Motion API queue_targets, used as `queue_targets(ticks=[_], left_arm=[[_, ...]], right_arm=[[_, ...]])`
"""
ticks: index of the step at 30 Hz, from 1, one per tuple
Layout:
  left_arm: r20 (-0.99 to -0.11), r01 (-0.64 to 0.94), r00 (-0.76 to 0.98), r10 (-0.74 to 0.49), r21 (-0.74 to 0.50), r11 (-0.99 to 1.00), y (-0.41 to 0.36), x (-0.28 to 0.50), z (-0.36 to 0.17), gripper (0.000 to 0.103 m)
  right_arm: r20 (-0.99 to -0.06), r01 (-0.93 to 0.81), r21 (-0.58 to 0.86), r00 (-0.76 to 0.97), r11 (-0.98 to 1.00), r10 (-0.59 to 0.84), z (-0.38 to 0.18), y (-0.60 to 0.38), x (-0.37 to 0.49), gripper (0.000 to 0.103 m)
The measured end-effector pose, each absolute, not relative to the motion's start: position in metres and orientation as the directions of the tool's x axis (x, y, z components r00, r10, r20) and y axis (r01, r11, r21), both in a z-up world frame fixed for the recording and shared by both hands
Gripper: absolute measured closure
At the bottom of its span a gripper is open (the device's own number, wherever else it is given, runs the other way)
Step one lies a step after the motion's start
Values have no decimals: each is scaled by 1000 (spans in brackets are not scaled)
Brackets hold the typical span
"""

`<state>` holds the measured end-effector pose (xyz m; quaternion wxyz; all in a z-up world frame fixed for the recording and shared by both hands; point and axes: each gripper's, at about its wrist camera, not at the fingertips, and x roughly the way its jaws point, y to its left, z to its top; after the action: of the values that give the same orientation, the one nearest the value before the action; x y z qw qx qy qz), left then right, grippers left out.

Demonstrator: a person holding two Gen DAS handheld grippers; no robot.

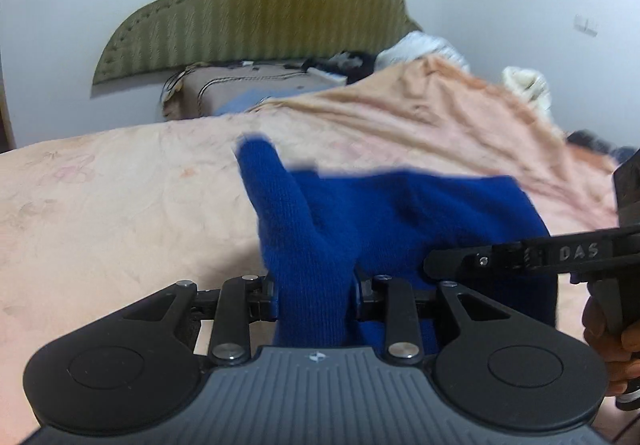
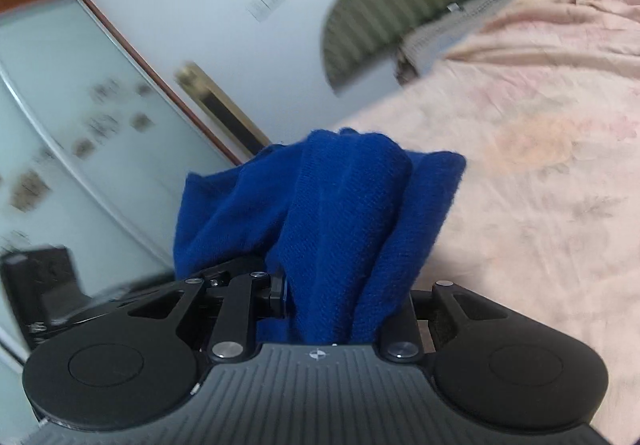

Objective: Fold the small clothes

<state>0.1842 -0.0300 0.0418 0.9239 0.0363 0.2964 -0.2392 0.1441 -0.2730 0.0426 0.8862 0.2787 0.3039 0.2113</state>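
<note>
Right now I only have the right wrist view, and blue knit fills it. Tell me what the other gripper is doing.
Observer: The left gripper is clamped on the same blue garment.
Operator: Say where mine sits relative to it.
Observer: In the left wrist view, your right gripper comes in from the right edge and bites the garment close beside the left one.
Operator: Describe how the cloth hangs.
Observer: It is lifted above the peach bedspread, with one narrow blue part sticking up on the left.
</note>
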Motion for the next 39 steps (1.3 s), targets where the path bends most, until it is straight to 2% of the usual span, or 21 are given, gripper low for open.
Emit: queue_targets(ticks=[3, 6, 7, 10, 13, 15, 16, 17, 19, 21, 23, 24, 26, 29, 32, 35, 37, 39], left_arm=[[-545, 423, 762, -350, 10, 906, -34, 197, 40, 73], [-549, 361, 785, -287, 28, 932, -26, 207, 46, 73], [-555, 349, 781, -286, 9, 937, -21, 206, 48, 73], [-568, 352, 766, -302, -23, 936, -9, 194, 50, 73], [-571, 393, 757, -318, 10, 919, -15, 172, 44, 72], [-584, 409, 753, -303, 55, 911, -25, 164, 36, 69], [-596, 394, 757, -267, 92, 914, -31, 165, 30, 61], [-611, 374, 758, -228, 120, 920, -35, 168, 22, 52], [-635, 340, 747, -200, 107, 934, -32, 178, 14, 49], [-647, 312, 731, -217, 34, 949, -20, 177, 20, 49], [-623, 291, 754, -205, 37, 956, -15, 161, 32, 48], [-613, 277, 768, -186, 56, 959, -13, 151, 37, 46], [-606, 257, 779, -163, 71, 964, -12, 128, 42, 33], [-606, 280, 774, -183, 68, 958, -16, 98, 38, 31], [-622, 249, 776, -103, 152, 956, -25, 86, 23, 31], [-654, 217, 751, -88, 119, 969, -17, 79, 21, 31], [-652, 199, 752, -98, 83, 976, -9, 71, 25, 31], [-659, 181, 747, -82, 83, 980, -8, 64, 26, 31]], right_arm=[[-509, -170, 518, 726, 838, 462, 23, -267, 169, 71], [-570, -103, 391, 753, 915, 328, 7, -265, 171, 52], [-568, -88, 378, 764, 921, 306, 5, -269, 169, 46], [-547, 7, 320, 818, 947, 179, 7, -281, 148, 37], [-494, 125, 255, 869, 959, 18, 21, -286, 122, 36], [-439, 42, 238, 896, 970, 68, 31, -276, 105, 37], [-434, -43, 238, 889, 970, 146, 33, -267, 100, 36], [-452, -122, 236, 864, 964, 221, 32, -257, 98, 37], [-533, -208, 213, 794, 954, 292, 24, -239, 99, 37], [-612, -157, 129, 764, 979, 203, 11, -229, 104, 37], [-639, -57, 100, 762, 993, 108, 5, -236, 104, 35], [-627, -19, 140, 772, 990, 103, 9, -243, 96, 35], [-577, -10, 174, 809, 985, 110, 18, -245, 74, 34], [-553, -71, 166, 819, 984, 153, 23, -235, 47, 27], [-609, -96, 131, 778, 987, 156, 10, -221, 39, 26], [-662, 16, 21, 750, 1000, 2, 1, -215, 34, 25], [-630, 71, 37, 776, 997, -31, 9, -219, 22, 25], [-591, 79, 81, 807, 994, -16, 17, -221, 6, 18]])
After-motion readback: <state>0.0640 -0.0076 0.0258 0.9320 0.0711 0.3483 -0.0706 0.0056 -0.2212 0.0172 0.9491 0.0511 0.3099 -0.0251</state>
